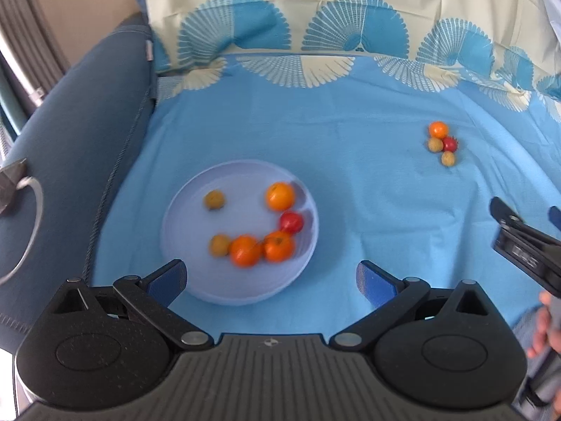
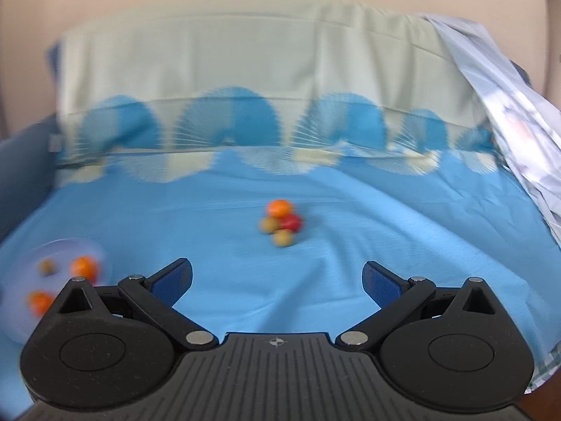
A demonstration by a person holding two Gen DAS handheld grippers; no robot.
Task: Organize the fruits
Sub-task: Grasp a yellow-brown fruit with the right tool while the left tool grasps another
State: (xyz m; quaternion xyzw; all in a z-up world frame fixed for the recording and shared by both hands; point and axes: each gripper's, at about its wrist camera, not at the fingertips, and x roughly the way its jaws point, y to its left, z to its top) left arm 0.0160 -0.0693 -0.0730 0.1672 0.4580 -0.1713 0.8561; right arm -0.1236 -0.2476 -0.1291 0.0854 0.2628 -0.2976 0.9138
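1. Left claw (image 1: 271,277): spread wide, holding nothing. The plate (image 1: 196,280) lies just ahead of it, its near rim between your fingertips.
2. Right claw (image 2: 277,279): spread wide, holding nothing. The loose fruit cluster (image 2: 280,222) sits straight ahead of it, well apart from the tips, on the blue bedsheet (image 2: 385,231).
3. Plate contents: three orange fruits, one red, three small brown ones. They lie loose, several touching at the side nearest your left claw.
4. Cluster contents: one orange fruit (image 2: 279,208), one red fruit (image 2: 291,222), two brown fruits (image 2: 282,238), all touching.
5. Risk, cluster: pinching one piece likely nudges its neighbours. They are round, so they may roll down the creased sheet.
6. Risk, grip: these look soft-skinned. Closing hard could bruise or split one.
7. Risk, plate: it rests on soft bedding. Bumping its rim with your left claw could tip it and send fruit rolling out.
8. Risk, view: the right wrist picture is blurred, so judging the reach is uncertain.
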